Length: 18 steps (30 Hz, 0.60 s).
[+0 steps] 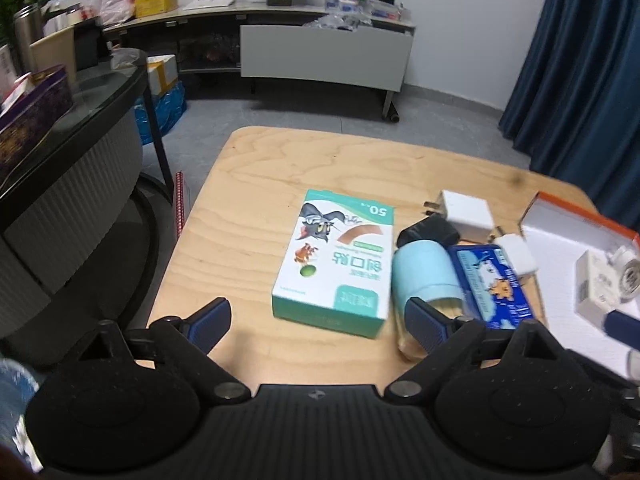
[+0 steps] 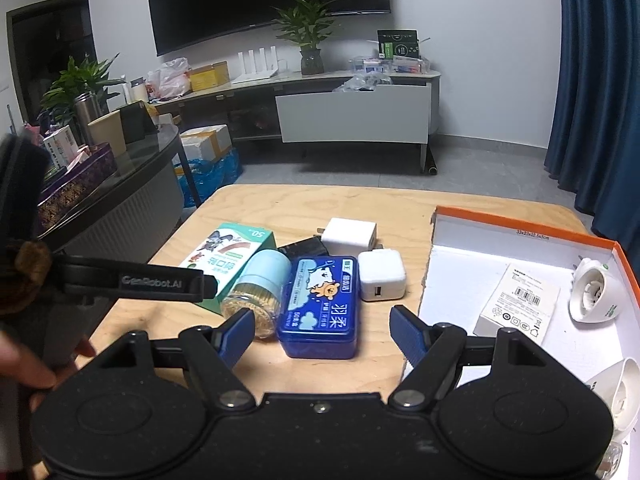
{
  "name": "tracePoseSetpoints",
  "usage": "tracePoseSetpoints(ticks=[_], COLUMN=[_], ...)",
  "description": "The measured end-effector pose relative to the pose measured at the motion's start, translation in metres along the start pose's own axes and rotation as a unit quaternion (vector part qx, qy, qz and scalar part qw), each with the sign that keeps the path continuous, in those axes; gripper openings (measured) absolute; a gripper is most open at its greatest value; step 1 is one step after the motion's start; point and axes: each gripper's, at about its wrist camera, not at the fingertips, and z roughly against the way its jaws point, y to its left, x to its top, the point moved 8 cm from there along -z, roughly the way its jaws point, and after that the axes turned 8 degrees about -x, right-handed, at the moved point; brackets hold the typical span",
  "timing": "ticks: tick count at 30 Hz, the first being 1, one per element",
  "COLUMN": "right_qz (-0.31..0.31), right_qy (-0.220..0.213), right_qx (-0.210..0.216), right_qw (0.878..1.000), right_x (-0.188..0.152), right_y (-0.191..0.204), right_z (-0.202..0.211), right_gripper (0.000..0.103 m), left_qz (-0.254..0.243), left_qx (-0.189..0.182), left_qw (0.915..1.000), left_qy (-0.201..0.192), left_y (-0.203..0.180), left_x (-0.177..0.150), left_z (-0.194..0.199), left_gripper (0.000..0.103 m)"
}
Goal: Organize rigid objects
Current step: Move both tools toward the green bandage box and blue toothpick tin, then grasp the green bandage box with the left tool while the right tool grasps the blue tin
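Note:
On the wooden table lie a green-and-white bandage box, a toothpick jar with a light blue lid, a blue tin, two white chargers and a black plug. My left gripper is open and empty, just in front of the bandage box. My right gripper is open and empty, its jaws either side of the blue tin. The jar, the bandage box and the chargers lie behind.
An orange-rimmed white box at the right holds a white carton and white bulb-like parts. The left gripper's body shows at the left of the right wrist view. A dark glass side table stands left.

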Motion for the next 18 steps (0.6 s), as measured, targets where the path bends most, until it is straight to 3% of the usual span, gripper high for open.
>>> tracePoseSetpoints(ticks=[11,18], right_qz=[-0.022,-0.02], right_qy=[0.012,0.026], right_qx=[-0.003,-0.003], right_qw=[1.0,0.999], right_x=[-0.002,-0.004], right_y=[-0.015,-0.012], right_z=[-0.015,-0.031], right_gripper=[0.088,0.088], left_qz=[-0.027,-0.043], left_qx=[-0.007,-0.014], left_qw=[0.9993,0.999], left_qy=[0.024,0.006], left_y=[0.01,0.008], left_x=[0.012,0.024], left_z=[-0.045,-0.056], left_gripper=[0.097,0.097])
